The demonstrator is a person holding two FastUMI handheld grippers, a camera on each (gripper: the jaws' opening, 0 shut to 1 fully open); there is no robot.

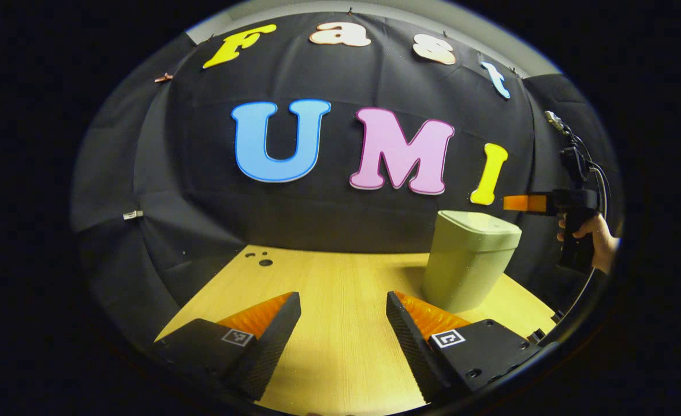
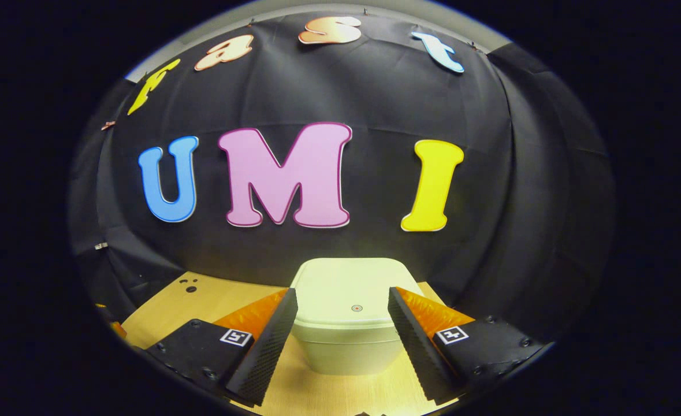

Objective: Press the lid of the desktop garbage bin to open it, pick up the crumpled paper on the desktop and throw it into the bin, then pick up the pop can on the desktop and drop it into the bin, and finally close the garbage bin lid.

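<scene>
A pale green garbage bin (image 1: 467,263) stands on the wooden desktop (image 1: 340,289) at the right of the left gripper view, its lid (image 1: 479,222) down. My left gripper (image 1: 343,315) hovers open over bare wood, left of the bin and apart from it. The right gripper (image 1: 516,203) shows farther off in that view, held by a hand (image 1: 597,240) above and right of the lid. In the right gripper view my right gripper (image 2: 343,309) is open above the bin's shut lid (image 2: 346,286), which carries a small round mark (image 2: 357,308). Nothing sits between either pair of fingers.
The black cloth wall rises right behind the bin and around the desk. A few small dark holes (image 1: 264,260) mark the desktop's far left corner. The desk's right edge (image 1: 539,309) runs just beyond the bin.
</scene>
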